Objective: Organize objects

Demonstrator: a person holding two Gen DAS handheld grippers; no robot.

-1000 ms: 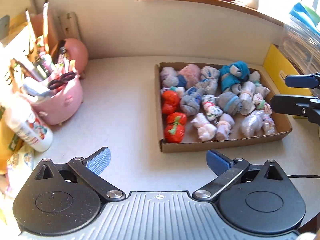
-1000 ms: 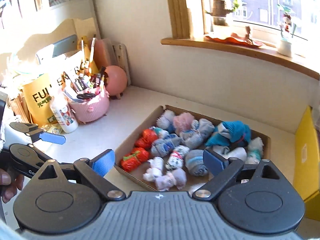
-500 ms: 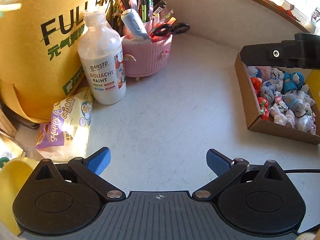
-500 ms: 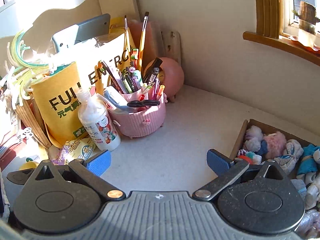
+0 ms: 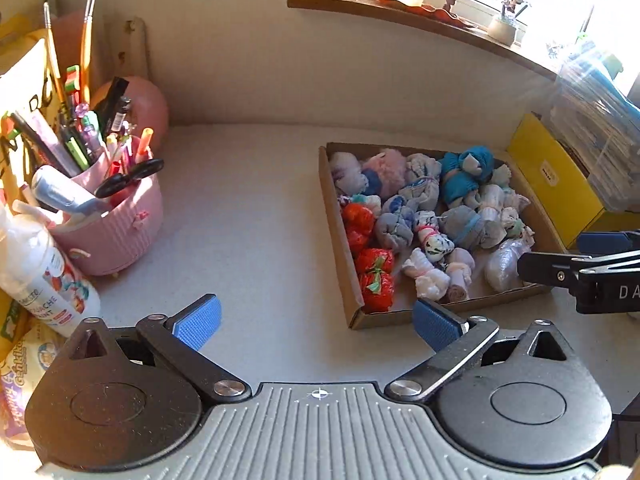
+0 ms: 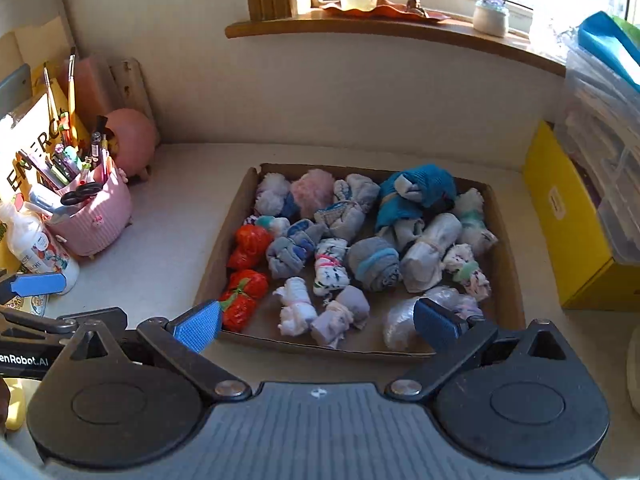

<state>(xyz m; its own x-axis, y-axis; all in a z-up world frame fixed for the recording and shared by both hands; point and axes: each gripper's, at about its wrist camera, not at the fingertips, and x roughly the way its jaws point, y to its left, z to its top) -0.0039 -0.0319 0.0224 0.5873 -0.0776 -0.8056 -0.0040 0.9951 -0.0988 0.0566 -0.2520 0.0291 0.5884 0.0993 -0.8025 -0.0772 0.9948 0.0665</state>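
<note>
So we've got both grippers hovering empty over the table (image 5: pixel 248 240), fingers spread wide on each. The cardboard tray (image 6: pixel 504 248) full of rolled sock bundles sits dead ahead of our right gripper (image 6: pixel 318 322), its near edge just below the fingertips, long side running left-right across the view. From our left gripper (image 5: pixel 318 322) the tray (image 5: pixel 330 216) lies off to the right, so we'd say the right one's nearer. Closest picks look like the red bundle (image 6: pixel 240 300) by its left fingertip and the clear-wrapped one (image 6: pixel 400 320) by the right.

Red sock bundles (image 6: pixel 246 276) and a teal one (image 6: pixel 416 196) fill the brown tray (image 6: pixel 508 264) beside a pink pen holder (image 5: pixel 116 228).
</note>
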